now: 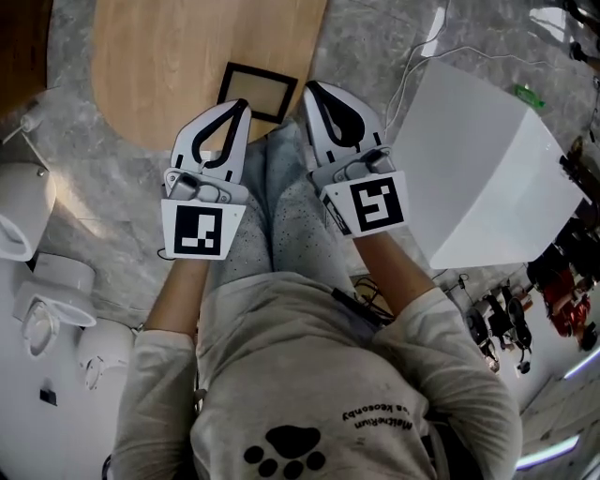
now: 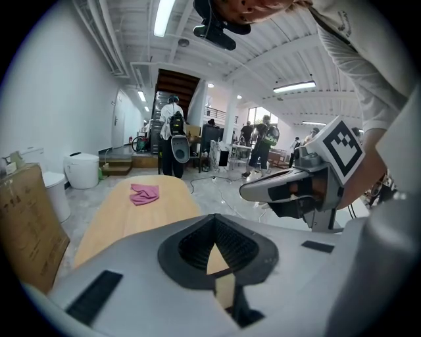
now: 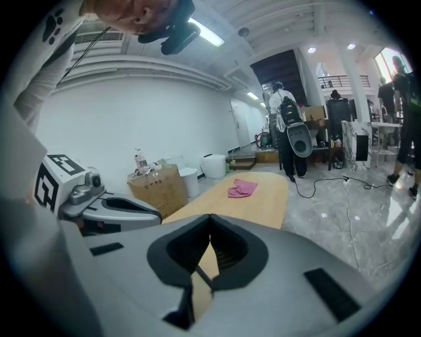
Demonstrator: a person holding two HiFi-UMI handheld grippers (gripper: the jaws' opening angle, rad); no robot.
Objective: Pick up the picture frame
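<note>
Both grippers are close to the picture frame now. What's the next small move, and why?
Probably open the left gripper. Its jaws are shut with nothing between them, as are the right gripper's. The picture frame lies flat near the edge of the wooden table, right at the tips, so shut jaws could not take its border.

Large open lab or workshop hall: white walls, strip lights on a bare ceiling, grey stone floor with trailing cable, cardboard box, people standing far off.
</note>
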